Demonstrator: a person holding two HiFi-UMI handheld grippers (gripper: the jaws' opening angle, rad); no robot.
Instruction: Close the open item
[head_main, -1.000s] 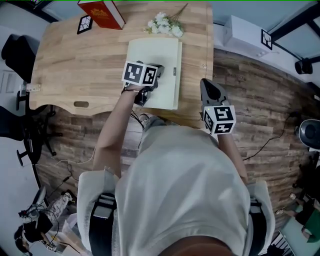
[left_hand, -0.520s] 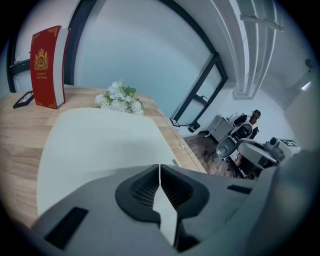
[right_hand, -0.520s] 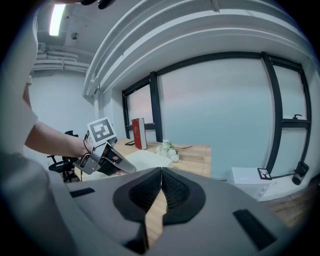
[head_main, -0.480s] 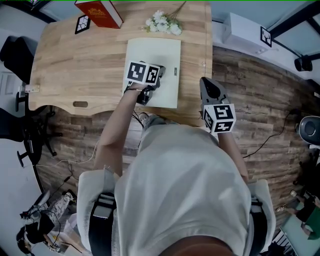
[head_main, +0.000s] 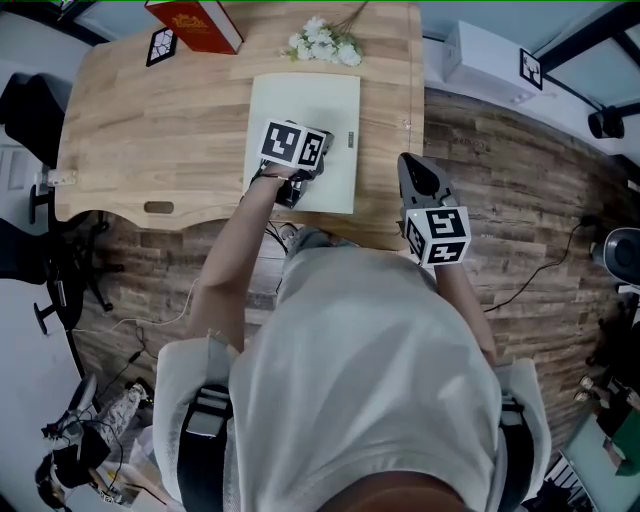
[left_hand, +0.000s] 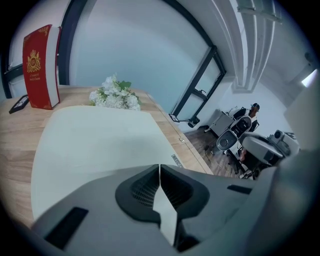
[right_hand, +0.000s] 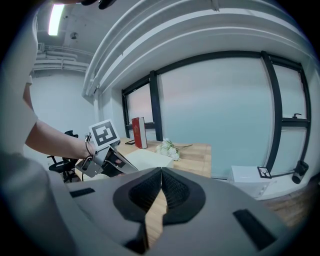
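Note:
A pale cream book (head_main: 335, 100) lies flat and closed on the wooden table (head_main: 150, 130), and it fills the left gripper view (left_hand: 95, 145). My left gripper (head_main: 316, 140) is shut with nothing between its jaws (left_hand: 159, 167). It tilts down over the near middle of the cover; whether the tips touch it I cannot tell. The right gripper view shows it from the side (right_hand: 131, 169). My right gripper (head_main: 409, 162) hangs shut and empty beside the table's right front corner (right_hand: 161, 172).
A red book (head_main: 195, 25) stands at the table's far edge beside a black marker card (head_main: 162, 45). White flowers (head_main: 325, 42) lie just beyond the cream book. A white box (head_main: 485, 65) sits on the floor at right, an office chair (head_main: 35, 110) at left.
The cream book's cover, slightly raised along its right edge a second ago, now lies flat. My left gripper has sunk a little and shifted right on it. The right gripper has kept still.

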